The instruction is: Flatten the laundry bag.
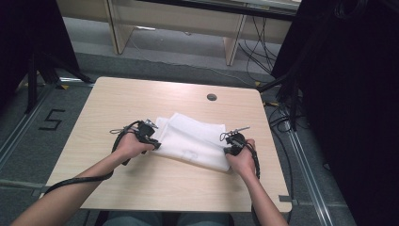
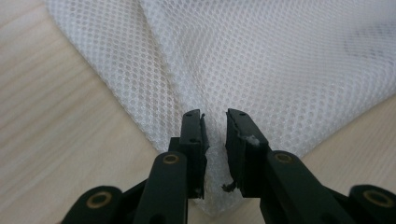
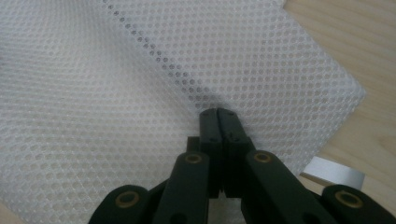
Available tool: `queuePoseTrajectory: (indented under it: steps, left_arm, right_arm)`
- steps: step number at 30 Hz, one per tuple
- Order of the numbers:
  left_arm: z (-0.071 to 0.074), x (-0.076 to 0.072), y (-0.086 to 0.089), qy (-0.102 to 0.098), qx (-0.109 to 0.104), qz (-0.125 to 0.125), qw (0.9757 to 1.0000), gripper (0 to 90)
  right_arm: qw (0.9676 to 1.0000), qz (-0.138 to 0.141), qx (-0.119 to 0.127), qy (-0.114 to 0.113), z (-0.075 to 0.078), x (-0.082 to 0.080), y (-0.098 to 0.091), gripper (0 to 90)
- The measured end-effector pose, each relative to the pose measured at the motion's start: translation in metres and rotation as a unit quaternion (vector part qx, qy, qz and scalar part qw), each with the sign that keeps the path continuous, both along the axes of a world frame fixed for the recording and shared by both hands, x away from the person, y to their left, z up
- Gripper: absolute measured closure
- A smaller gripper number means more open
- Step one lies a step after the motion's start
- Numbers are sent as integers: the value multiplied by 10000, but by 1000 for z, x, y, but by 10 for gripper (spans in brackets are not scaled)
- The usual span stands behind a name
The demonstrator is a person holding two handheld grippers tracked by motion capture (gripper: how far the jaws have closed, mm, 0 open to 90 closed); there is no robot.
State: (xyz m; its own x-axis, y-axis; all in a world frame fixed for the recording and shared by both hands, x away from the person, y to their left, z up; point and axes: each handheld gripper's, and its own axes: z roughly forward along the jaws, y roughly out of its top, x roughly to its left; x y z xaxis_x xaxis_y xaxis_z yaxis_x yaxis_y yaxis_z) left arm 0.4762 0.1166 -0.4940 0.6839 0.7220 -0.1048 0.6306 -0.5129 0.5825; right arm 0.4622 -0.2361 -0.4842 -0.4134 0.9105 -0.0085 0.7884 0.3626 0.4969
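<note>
A white mesh cloth (image 1: 193, 139) lies folded on the wooden table (image 1: 141, 94). My left gripper (image 1: 156, 142) is at the cloth's left edge. In the left gripper view its jaws (image 2: 215, 121) stand a little apart, with a raised fold of the mesh cloth (image 2: 280, 60) running between them. My right gripper (image 1: 226, 148) is at the cloth's right edge. In the right gripper view its jaws (image 3: 218, 112) are pressed together with the mesh cloth (image 3: 116, 84) pinched at their tips.
A white tag (image 3: 334, 171) sticks out at the cloth's edge beside the right jaws. A round cable hole (image 1: 211, 97) sits near the table's far edge. Black stands and cables (image 1: 287, 108) crowd the floor at the right.
</note>
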Motion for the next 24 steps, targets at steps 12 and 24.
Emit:
queuePoseTrajectory:
  steps: [12, 24]
  left_arm:
    - [3, -18, 35, 141, 315, -173, 9993, 758]
    - [2, -34, 64, 84, 328, 73, 9994, 759]
  right_arm:
    - [9997, 172, 173, -79, -3, 9, 32, 900]
    - [9986, 475, 202, -131, -4, 14, 67, 893]
